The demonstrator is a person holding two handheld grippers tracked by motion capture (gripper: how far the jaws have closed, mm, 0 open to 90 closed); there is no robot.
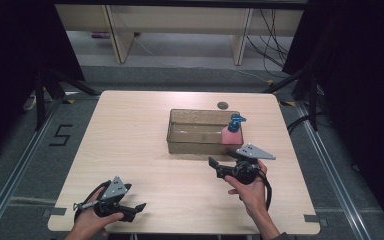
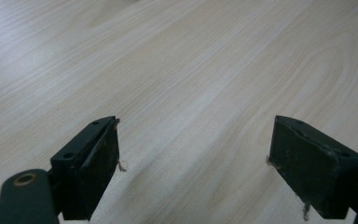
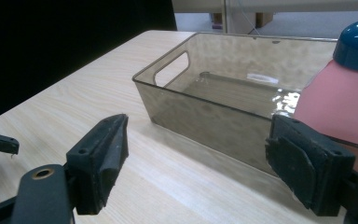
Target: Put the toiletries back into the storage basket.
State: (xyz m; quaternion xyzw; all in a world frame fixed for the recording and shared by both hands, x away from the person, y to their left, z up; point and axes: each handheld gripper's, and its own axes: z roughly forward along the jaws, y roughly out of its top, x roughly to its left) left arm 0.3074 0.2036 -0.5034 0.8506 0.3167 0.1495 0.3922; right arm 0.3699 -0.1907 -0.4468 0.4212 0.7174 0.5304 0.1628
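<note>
Right tongs (image 1: 214, 168) wide open and empty, see-through brown bin (image 1: 200, 131) just ahead of them on the wooden surface (image 1: 130, 145), pink bottle with blue cap (image 1: 232, 131) standing inside the bin's near right corner, left tongs (image 1: 139, 210) wide open, empty, bare wood ahead

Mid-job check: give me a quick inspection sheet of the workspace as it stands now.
Surface: light wooden table, bare around the bin.
Job's things: clear bin; pink bottle with blue cap standing in its right end.
Clutter: small dark disc behind the bin.
Grippers: left gripper open over bare wood; right gripper open, near the bin.
Cables: loose cables on the floor beyond the table.
Surroundings: black curtains, floor mark "5".
</note>
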